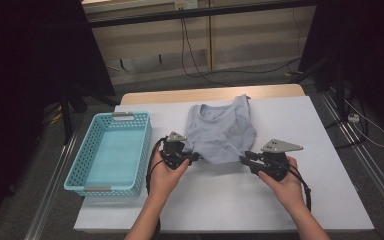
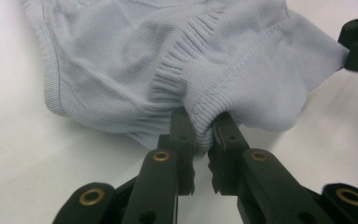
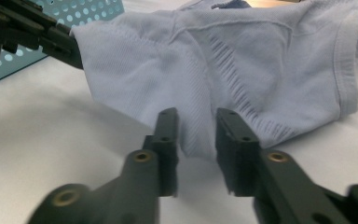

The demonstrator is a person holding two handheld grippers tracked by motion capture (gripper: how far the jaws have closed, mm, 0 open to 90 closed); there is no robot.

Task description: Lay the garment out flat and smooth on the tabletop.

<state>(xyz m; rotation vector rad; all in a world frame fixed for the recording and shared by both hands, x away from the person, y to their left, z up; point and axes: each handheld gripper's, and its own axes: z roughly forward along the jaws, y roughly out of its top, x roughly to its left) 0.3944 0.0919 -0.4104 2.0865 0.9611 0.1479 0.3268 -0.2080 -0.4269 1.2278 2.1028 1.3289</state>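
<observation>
A light blue ribbed tank top (image 1: 222, 130) lies on the white table, neckline away from me. My left gripper (image 1: 196, 157) is at its near left corner, jaws shut on a bunched fold of the hem (image 2: 200, 126), which is lifted a little off the table. My right gripper (image 1: 243, 159) is at the near right corner. In the right gripper view its jaws (image 3: 196, 116) stand apart with a flap of the tank top (image 3: 237, 60) hanging between them, pads clear of the cloth. The left gripper (image 3: 51, 39) holds the far corner there.
A teal perforated plastic basket (image 1: 75, 175) sits empty at the table's left side, close to my left hand. The white table surface (image 1: 290, 200) stretches out to the right and in front of the top. Cables lie on the floor beyond the table.
</observation>
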